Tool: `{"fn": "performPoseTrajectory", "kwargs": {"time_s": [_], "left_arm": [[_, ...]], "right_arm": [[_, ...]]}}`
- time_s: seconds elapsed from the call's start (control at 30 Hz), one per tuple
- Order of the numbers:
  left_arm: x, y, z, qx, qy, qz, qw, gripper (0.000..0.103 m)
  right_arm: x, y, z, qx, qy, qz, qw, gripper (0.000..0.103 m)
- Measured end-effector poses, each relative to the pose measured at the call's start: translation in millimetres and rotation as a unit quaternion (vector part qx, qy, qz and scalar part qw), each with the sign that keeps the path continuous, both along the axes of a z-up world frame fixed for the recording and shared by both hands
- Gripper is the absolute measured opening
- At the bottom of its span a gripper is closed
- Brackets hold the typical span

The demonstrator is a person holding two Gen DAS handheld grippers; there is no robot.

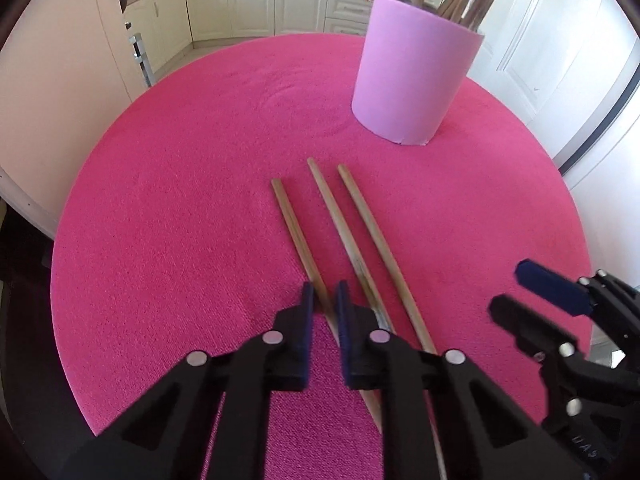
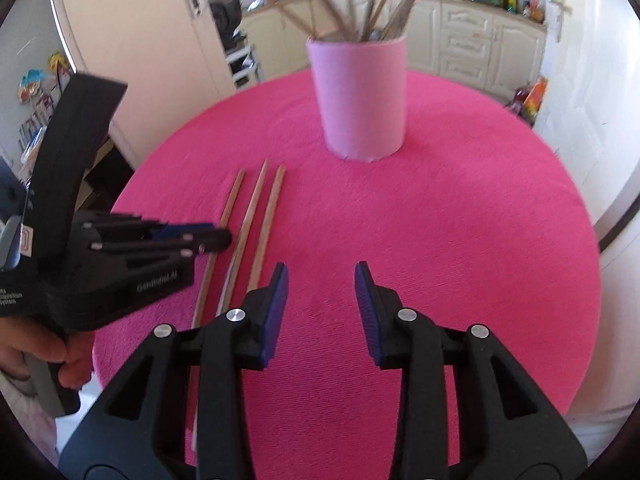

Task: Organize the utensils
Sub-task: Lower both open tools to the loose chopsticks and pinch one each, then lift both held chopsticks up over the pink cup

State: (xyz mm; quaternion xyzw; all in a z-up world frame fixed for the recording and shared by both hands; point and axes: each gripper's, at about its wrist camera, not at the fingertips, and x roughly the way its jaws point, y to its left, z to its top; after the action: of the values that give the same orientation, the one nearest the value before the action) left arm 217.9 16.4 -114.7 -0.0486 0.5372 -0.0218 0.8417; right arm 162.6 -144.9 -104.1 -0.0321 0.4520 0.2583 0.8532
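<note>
Here we see three wooden sticks (image 1: 352, 236) lying side by side on the pink tablecloth (image 1: 180, 200) before a pink holder (image 2: 360, 96) of more sticks, left gripper (image 1: 324, 300) narrowly straddling the leftmost stick, grip uncertain, marked "GenRobot.AI", right gripper (image 2: 322, 280) spread wide, empty.

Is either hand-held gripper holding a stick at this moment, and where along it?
The left hand-held gripper straddles the leftmost wooden stick toward its near end, whether clamped cannot be told. The right hand-held gripper is open and empty.
</note>
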Motion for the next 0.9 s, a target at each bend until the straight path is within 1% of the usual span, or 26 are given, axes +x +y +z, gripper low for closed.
{"fn": "performPoseTrajectory", "kwargs": {"time_s": [0.13, 0.27, 0.33, 0.4, 0.47, 0.73, 0.77, 0.9], "left_arm": [[1, 4, -1, -0.004, -0.002, -0.004, 1.0, 0.01], [3, 10, 0, -0.012, -0.001, -0.006, 0.9999, 0.008], [2, 14, -1, -0.017, -0.001, -0.006, 0.9998, 0.008], [2, 17, -1, -0.021, -0.002, -0.006, 0.9998, 0.008], [3, 18, -3, -0.024, -0.003, -0.007, 0.9997, 0.008], [0, 20, -5, -0.03, -0.004, -0.006, 0.9995, 0.008], [0, 20, -4, -0.03, -0.004, -0.007, 0.9995, 0.008], [-3, 23, -1, -0.037, -0.012, -0.002, 0.9992, 0.006]], "right_arm": [[5, 14, -5, 0.001, 0.027, 0.019, 0.999, 0.031], [10, 29, -9, -0.011, 0.048, 0.032, 0.998, 0.026], [11, 33, -9, -0.017, 0.051, 0.033, 0.998, 0.026], [13, 36, -12, -0.024, 0.057, 0.033, 0.998, 0.023], [15, 40, -14, -0.029, 0.064, 0.037, 0.997, 0.021], [23, 51, -17, -0.052, 0.069, 0.04, 0.995, 0.011], [23, 51, -17, -0.053, 0.068, 0.04, 0.995, 0.008], [23, 43, -14, -0.034, 0.059, 0.031, 0.997, 0.006]]}}
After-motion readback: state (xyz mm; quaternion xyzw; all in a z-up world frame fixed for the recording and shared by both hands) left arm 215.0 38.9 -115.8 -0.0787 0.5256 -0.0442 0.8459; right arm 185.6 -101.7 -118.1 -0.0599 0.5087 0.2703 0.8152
